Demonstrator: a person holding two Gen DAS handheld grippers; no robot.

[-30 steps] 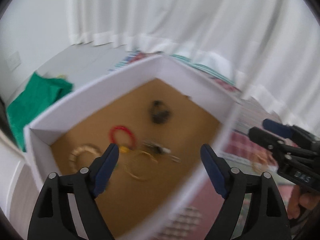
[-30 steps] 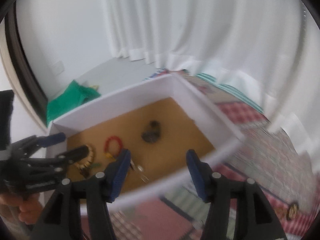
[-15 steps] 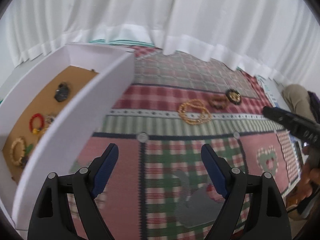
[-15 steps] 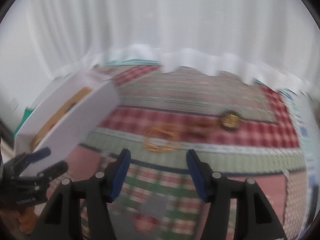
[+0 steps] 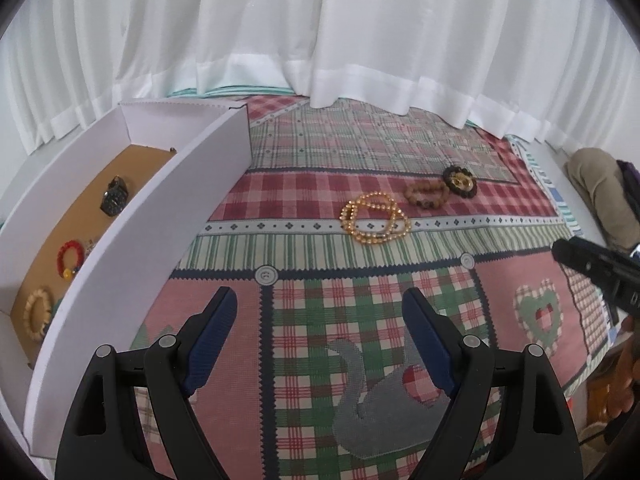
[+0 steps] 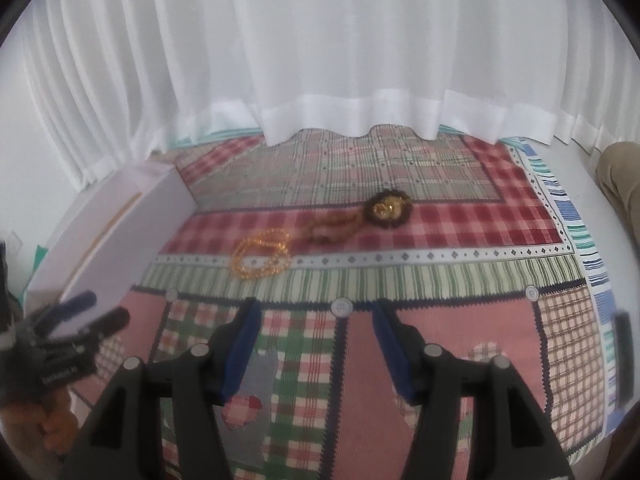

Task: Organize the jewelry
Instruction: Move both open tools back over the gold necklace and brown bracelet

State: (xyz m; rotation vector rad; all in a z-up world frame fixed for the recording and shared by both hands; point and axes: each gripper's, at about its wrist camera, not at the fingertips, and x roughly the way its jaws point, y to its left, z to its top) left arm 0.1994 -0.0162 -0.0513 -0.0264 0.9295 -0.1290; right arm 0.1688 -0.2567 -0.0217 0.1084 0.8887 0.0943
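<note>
The left gripper [image 5: 320, 320] hangs spread wide and empty above the patchwork cloth [image 5: 360, 320], and the right gripper [image 6: 316, 336] beside it is likewise parted with nothing between its blue pads. A second ago both cameras looked straight down into the white box [image 5: 132, 240], the left gripper just over the pieces on its brown floor. Now both have swung away to the right, so the box sits off at the left edge of each view and the open cloth fills the middle. My reading is that a drop-off into the box is finished and the hands are turning toward the next pick.

Already in the box, seen from the left wrist: a cream bead bracelet [image 5: 38, 314], a red bracelet [image 5: 71, 256] and a dark watch-like piece [image 5: 115, 200] (something small beside the red one is hidden by the wall).

Still out on the cloth, ahead of both grippers and well apart from the box, lie three pieces in a row: a looped gold bead necklace [image 5: 375, 220], nearest; a brown bead bracelet [image 5: 426, 195] just beyond it; and a dark round piece with a gold centre [image 5: 460, 182], touching or nearly touching the bracelet. So the job looks roughly half done, with the gold necklace the likeliest next target. Its loose double loop may sag or snag if pinched on one strand only.
</note>
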